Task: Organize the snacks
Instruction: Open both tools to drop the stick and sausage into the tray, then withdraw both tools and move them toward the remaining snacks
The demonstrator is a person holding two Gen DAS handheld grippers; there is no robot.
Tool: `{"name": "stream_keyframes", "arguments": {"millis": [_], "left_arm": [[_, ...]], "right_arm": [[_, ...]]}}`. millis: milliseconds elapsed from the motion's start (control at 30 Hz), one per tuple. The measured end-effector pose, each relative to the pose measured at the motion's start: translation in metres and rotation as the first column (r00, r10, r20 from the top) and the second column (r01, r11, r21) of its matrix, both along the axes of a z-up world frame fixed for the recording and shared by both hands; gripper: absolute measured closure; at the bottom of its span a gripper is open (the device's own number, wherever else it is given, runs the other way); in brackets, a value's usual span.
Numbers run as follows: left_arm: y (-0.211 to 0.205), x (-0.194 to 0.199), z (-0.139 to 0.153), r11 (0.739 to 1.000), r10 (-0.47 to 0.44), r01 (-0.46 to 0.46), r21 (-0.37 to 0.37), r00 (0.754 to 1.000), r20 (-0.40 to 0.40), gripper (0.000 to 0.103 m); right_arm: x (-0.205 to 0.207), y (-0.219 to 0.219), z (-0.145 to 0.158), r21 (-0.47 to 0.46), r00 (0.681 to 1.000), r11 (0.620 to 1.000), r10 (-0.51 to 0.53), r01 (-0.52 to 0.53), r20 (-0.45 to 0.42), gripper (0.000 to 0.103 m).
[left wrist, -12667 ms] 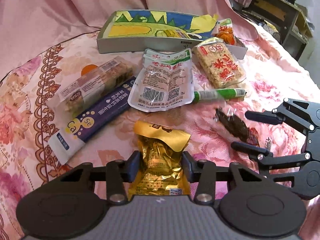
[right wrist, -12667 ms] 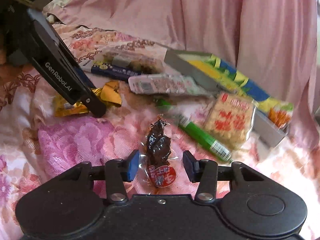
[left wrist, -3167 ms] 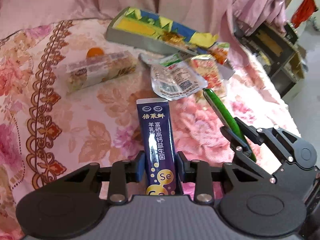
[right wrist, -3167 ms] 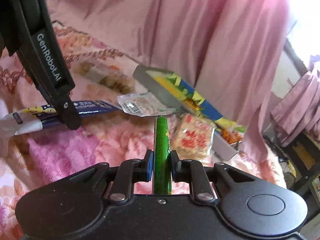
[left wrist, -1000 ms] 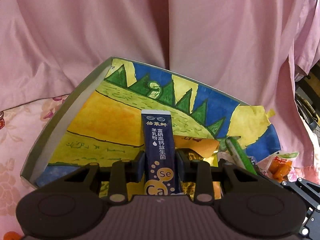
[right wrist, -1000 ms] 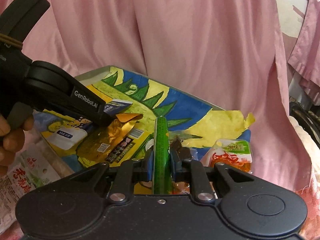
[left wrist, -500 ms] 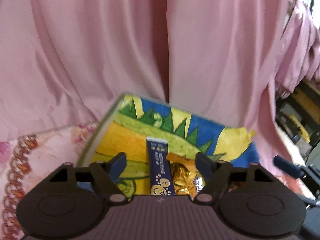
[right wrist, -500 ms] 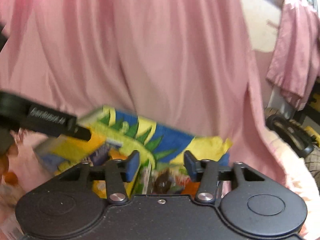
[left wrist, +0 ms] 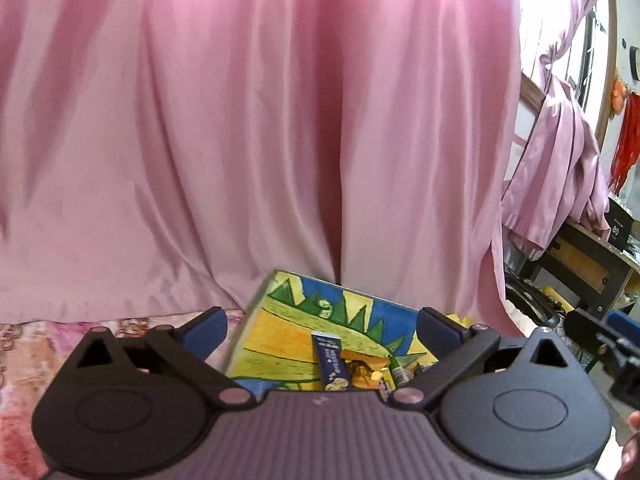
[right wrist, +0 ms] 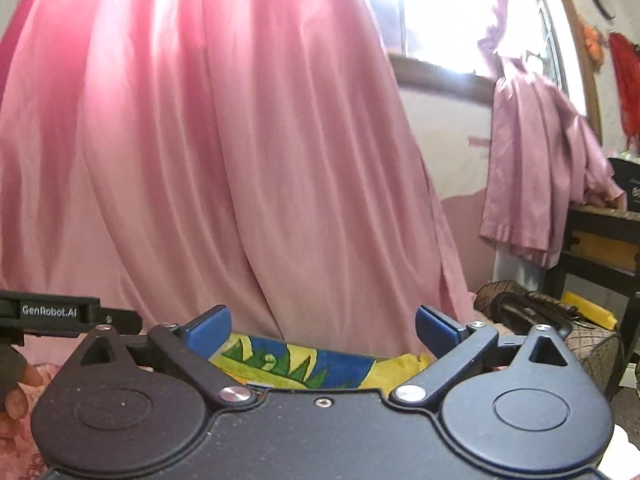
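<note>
The blue stick (left wrist: 331, 364) and green tube (left wrist: 399, 370) have been released into the box (left wrist: 280, 332); both grippers (left wrist: 322, 326) (right wrist: 322, 326) are opening, empty; remaining snacks are unseen.

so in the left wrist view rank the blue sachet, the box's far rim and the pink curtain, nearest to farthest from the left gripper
1. Blue sachet: in the box, just ahead of the left gripper.
2. Box's far rim: behind the sachet.
3. Pink curtain: backdrop beyond the box.
</note>
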State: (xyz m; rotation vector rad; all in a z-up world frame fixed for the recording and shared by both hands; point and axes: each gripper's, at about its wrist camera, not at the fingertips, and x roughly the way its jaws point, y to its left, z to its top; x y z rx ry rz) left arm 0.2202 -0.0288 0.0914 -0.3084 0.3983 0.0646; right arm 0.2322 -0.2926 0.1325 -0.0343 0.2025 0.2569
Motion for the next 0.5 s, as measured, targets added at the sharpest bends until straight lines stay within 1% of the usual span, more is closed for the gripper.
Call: {"name": "stream_keyframes", "arguments": {"millis": [100, 233, 367, 500], "left_arm": [[0.002, -0.024, 0.002, 1.0, 0.008, -0.008, 0.019, 1.0, 0.024, 0.0], [0.003, -0.057, 0.003, 0.999, 0.01, -0.013, 0.05, 0.999, 0.053, 0.0], [0.008, -0.089, -0.001, 0.998, 0.003, -0.007, 0.063, 0.998, 0.056, 0.0], [0.011, -0.121, -0.009, 0.995, 0.001, -0.006, 0.097, 0.998, 0.06, 0.0]], "right_arm": [[-0.027, -0.005, 0.006, 0.014, 1.0, 1.0, -0.005, 0.005, 0.028, 0.002], [-0.059, -0.005, 0.007, 0.003, 0.998, 1.0, -0.012, 0.011, 0.063, 0.001], [-0.09, -0.005, 0.003, -0.002, 0.997, 1.0, -0.018, 0.018, 0.078, 0.001], [-0.12, -0.004, -0.003, -0.014, 0.996, 1.0, -0.021, 0.022, 0.082, 0.001]]}}
